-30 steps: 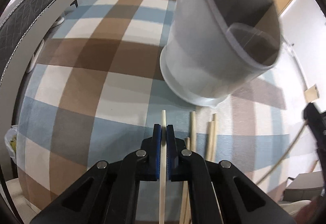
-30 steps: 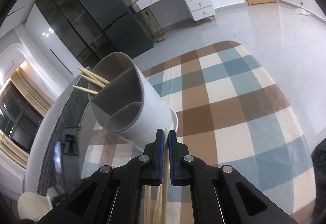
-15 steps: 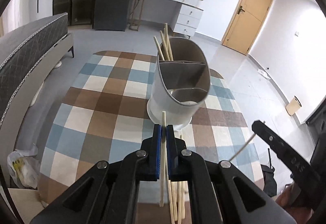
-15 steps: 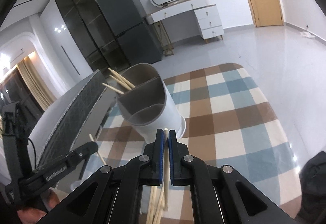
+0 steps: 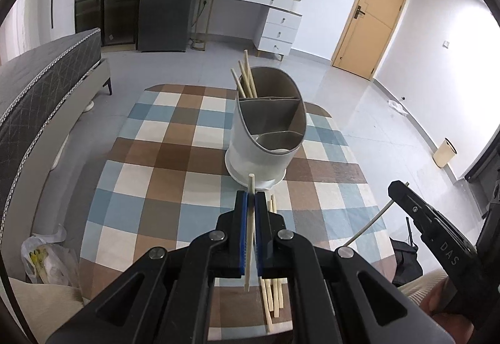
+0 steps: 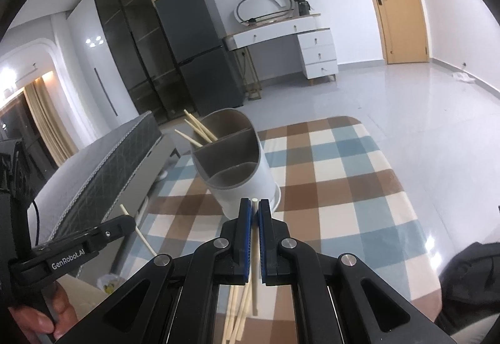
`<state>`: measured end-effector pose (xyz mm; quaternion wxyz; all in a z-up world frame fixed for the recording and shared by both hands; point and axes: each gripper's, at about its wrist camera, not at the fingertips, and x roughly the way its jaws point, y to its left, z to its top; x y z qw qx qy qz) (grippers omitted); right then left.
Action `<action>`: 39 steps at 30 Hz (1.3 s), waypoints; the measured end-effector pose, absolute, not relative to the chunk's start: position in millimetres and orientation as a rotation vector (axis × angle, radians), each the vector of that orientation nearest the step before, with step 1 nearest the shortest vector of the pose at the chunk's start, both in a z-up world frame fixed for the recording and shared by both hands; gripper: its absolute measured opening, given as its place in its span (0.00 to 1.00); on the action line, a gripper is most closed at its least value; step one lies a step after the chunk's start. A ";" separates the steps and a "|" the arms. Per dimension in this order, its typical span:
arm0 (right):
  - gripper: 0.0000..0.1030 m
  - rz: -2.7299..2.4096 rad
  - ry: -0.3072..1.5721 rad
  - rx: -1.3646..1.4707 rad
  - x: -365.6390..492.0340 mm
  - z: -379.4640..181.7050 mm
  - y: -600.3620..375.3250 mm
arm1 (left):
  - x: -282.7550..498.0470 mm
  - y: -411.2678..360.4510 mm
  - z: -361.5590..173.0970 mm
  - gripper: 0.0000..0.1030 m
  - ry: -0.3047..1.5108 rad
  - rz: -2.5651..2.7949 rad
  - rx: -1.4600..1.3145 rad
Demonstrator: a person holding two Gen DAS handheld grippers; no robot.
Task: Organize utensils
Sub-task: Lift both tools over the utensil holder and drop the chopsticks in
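A checked cloth (image 5: 175, 162) in brown, blue and cream squares covers the rounded table and fills the middle of both views. Around it lie a pale glossy floor, a grey quilted bed (image 5: 40, 87) at the left edge, a dark fridge (image 6: 200, 56) and a white dressing table (image 6: 281, 31) at the top, and a tan door (image 5: 372, 9) at the upper right.

Compared with a second ago, the white holder (image 5: 265, 134) looks smaller and sits upright in the centre of the left view, where before it filled the upper right, tilted and blurred. Much more of the room now shows.

The holder is an oval tub, smooth and white outside, grey inside, split into three sections. Several thin pale wooden chopsticks (image 5: 245, 78) lean in its far section. More loose chopsticks (image 5: 272, 291) lie on the cloth at the bottom of the frame, just in front of the holder.

The left gripper (image 5: 251, 197) is clamped on one chopstick (image 5: 250, 225) between its blue pads. The right gripper (image 6: 254, 203) likewise pinches a single chopstick (image 6: 255, 250).
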<state>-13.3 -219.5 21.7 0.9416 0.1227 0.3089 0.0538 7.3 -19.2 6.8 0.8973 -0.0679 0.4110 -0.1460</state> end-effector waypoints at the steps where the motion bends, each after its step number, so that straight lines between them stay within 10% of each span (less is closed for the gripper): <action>1: 0.04 0.108 0.627 0.245 -15.8 23.6 -219.1 | 5.2 -19.1 10.5 0.00 0.845 -0.310 -0.139; 39: 0.04 0.217 0.487 0.169 106.8 144.4 -223.6 | 114.0 -38.6 119.0 0.00 0.745 -0.353 -0.199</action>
